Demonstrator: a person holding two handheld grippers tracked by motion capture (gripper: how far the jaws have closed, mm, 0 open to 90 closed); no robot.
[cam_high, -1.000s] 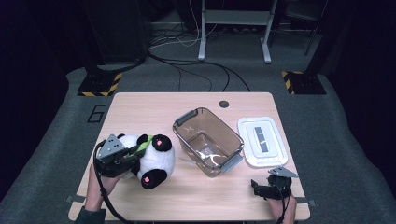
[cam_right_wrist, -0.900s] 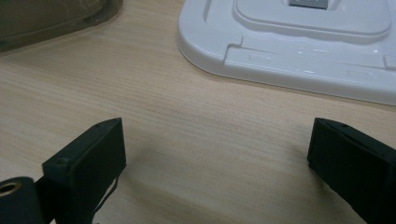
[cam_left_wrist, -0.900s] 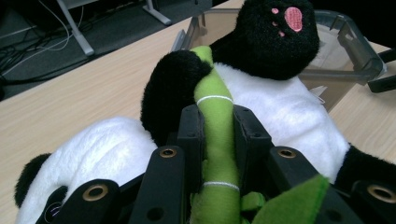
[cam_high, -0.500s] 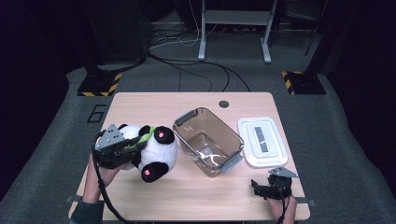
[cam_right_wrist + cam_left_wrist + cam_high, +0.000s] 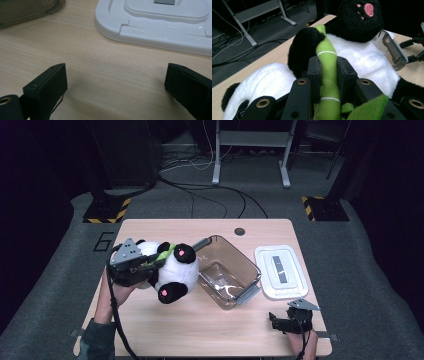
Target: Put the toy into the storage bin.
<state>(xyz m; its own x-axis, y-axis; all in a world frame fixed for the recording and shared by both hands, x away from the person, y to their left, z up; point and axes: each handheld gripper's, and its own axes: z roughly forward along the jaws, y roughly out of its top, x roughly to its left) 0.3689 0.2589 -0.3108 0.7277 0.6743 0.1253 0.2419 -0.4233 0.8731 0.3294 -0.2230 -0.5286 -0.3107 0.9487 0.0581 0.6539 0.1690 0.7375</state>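
pale wood table [image 5: 210,330] on grey carpet in a dark room; left gripper [image 5: 329,72] clamps the panda's [image 5: 170,267] green bamboo [image 5: 327,60], hiding its face, right gripper [image 5: 115,85] gapes empty.

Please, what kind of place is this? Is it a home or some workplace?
Most likely a lab or studio for recording handling tasks, not a home. A bare wooden table stands on grey carpet, cables trail across the floor, and yellow-black hazard-striped bases stand against a dark background.

Panda toy [image 5: 167,270]: fluffy plush, green felt stalk [image 5: 327,67]. Box [image 5: 227,272]: clear glossy plastic. Lid [image 5: 281,271]: white glossy plastic. Tabletop [image 5: 200,325]: matt wood grain.
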